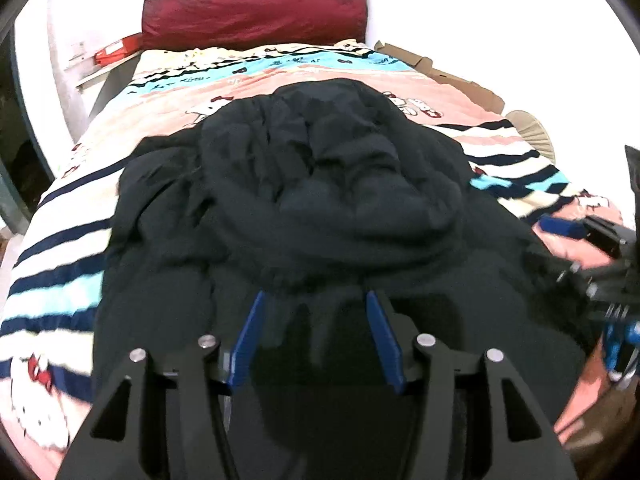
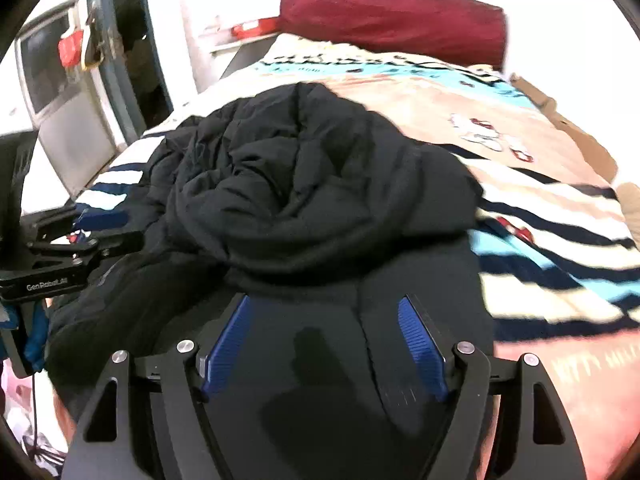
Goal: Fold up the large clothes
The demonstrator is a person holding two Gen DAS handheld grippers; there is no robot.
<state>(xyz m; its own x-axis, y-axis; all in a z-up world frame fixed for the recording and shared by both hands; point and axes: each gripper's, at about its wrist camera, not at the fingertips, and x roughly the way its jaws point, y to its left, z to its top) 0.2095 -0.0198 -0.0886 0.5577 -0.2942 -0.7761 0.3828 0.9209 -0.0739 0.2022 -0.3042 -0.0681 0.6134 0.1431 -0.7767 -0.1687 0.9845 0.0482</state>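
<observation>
A large black padded jacket (image 1: 320, 184) lies bunched in a heap on the bed; it also shows in the right wrist view (image 2: 304, 184). My left gripper (image 1: 316, 300) is open, its blue pads (image 1: 248, 344) spread just above the jacket's near edge. My right gripper (image 2: 324, 304) is open too, over the near hem with nothing between its pads (image 2: 420, 344). Each gripper shows in the other's view: the right one at the right edge (image 1: 600, 240), the left one at the left edge (image 2: 72, 248).
The bed has a striped pink, blue and white cartoon cover (image 1: 68, 240). A dark red pillow (image 1: 256, 12) stands at the head. Cardboard (image 1: 448, 68) lies along the far right side. A door and cabinet (image 2: 72, 92) stand to the left.
</observation>
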